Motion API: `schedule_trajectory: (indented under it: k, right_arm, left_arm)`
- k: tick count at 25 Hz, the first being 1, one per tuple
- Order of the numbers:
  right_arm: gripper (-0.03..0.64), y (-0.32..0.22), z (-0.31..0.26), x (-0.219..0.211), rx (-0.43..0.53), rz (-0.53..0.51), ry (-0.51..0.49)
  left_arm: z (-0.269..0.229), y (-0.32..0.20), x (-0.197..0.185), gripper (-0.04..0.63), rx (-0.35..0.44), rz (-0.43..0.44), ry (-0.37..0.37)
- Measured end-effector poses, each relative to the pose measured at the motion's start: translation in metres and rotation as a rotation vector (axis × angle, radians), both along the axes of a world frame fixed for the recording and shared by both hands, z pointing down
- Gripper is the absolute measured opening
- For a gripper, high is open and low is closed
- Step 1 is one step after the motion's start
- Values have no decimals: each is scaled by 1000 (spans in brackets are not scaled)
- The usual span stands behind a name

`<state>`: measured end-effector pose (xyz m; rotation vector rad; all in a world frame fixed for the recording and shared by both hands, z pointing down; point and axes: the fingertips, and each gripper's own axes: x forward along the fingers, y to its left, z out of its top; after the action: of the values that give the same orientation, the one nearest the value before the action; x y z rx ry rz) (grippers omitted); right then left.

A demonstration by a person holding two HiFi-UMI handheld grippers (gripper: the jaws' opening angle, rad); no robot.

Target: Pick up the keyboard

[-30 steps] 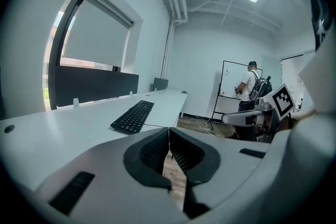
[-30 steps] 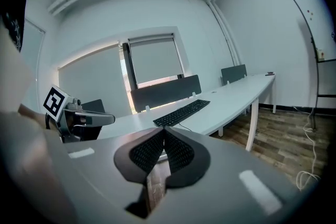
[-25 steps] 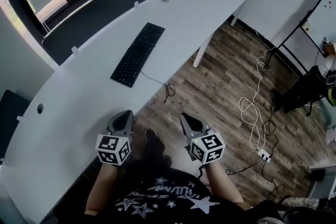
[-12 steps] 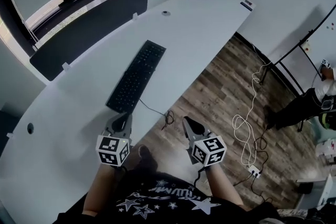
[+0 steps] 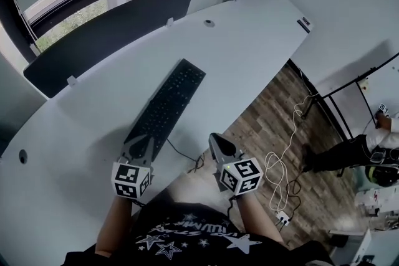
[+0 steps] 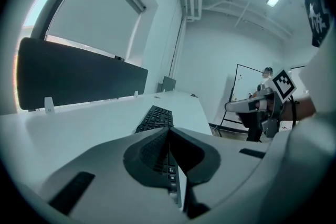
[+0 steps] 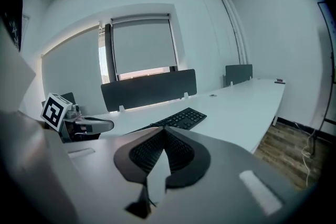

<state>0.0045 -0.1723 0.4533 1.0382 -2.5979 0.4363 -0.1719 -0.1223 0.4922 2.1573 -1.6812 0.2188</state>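
The keyboard (image 5: 167,108) is lying slantwise on the desk (image 5: 249,53), running from the middle toward the front edge, with its near end reaching right up to the left gripper (image 5: 147,140). That gripper is hovering over this near end with its jaws pressing flat together and nothing between them. In the head view it is covering the keyboard's last rows, so whether the tips are touching the keys is not showing. In the left gripper view the keyboard is stretching straight ahead from under the closed jaws, which are blocking its nearest part. The right gripper (image 5: 214,136) is hanging beyond the front edge, over the wooden floor (image 5: 268,115), just right of the keyboard's near end and apart from it. Its jaws are likewise clenched on nothing. In the right gripper view the keyboard is showing ahead and slightly right, its near half disappearing behind the jaws. A thin dark cable (image 5: 187,157) is leaving the keyboard's near end and dropping off the front edge, and its lower run is getting lost between the grippers. The desk's left end is running out of frame. At the right edge a person (image 5: 349,149) is showing only in part, cut off by the frame.
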Motion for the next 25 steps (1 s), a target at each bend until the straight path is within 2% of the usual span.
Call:
schedule_trajectory:
  k: [6,12,18,21,25]
  right_arm:
    - [3,-28,6,3,16,-18,55]
    - [5,-75,13,-9,27,-149,76]
    - [5,-129,16,-47,38,-360,70]
    - [6,-147,22,-68,60,-500,114]
    - [59,-156,35,-91,118,-695,200]
  left_arm:
    - [9,-17,-3,11,-20,-24,12]
    - [14,-26,-5,11,-61,-126,-3]
    - [12,-32,-16,11,-100,-328,-34]
    - [8,-31,-18,11,-116,-427,-41]
    - [12,-30,-22,11,-130,-541,-53]
